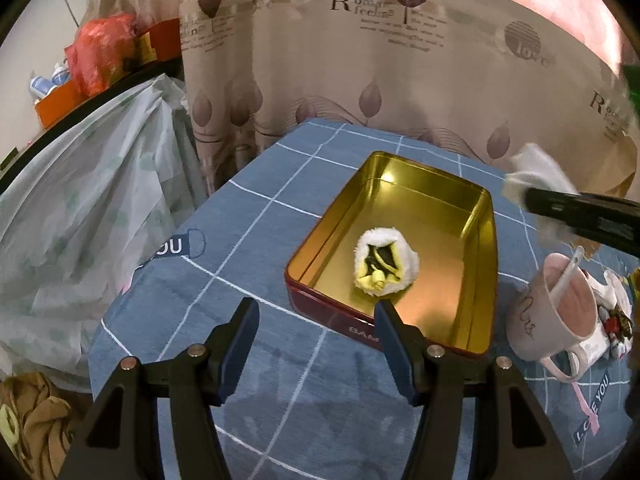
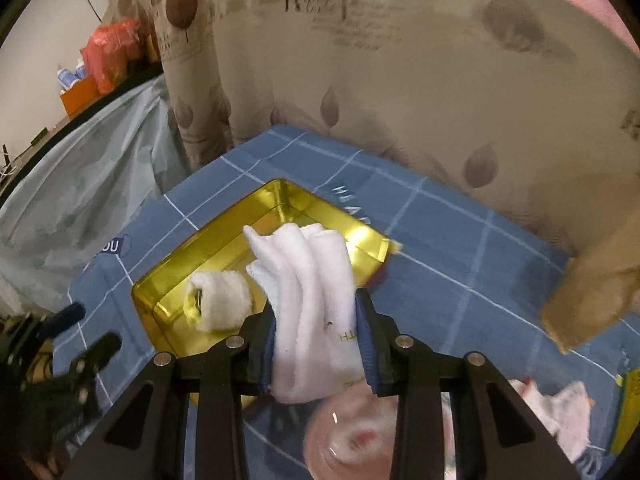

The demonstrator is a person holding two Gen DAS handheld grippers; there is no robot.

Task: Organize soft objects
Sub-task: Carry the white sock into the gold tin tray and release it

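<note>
**Ana:** Fingers first, then. How do the right gripper's (image 2: 320, 340) stand?

**Ben:** Nearly closed, with the blue pads pressing both sides of a folded white sock (image 2: 308, 300). The sock stands up out of the grip and droops forward over the gold tin (image 2: 224, 240). Faint lettering shows on its lower part, too small to read.

**Ana:** And the left gripper (image 1: 316, 344)?

**Ben:** Wide apart and holding nothing. It hangs over the blue checked tablecloth (image 1: 240, 240), just short of the tin's near wall; one finger overlaps the rim in its own view.

**Ana:** What lies in the tin?

**Ben:** One rolled sock bundle (image 1: 386, 262), white and fluffy outside, yellow and black at the open end, resting on the tin floor towards the near side. The rest of the floor shows bare gold metal.

**Ana:** Further out?

**Ben:** To the right of the tin stands a pink mug (image 1: 556, 312) with a spoon in it, and beyond it some small items too blurred to name. From the left wrist view the right gripper comes in at the right edge, blurred, white cloth at its tip. A patterned curtain (image 1: 360, 60) hangs behind the table, and a pale plastic cover (image 1: 80, 200) drapes at the left.
</note>
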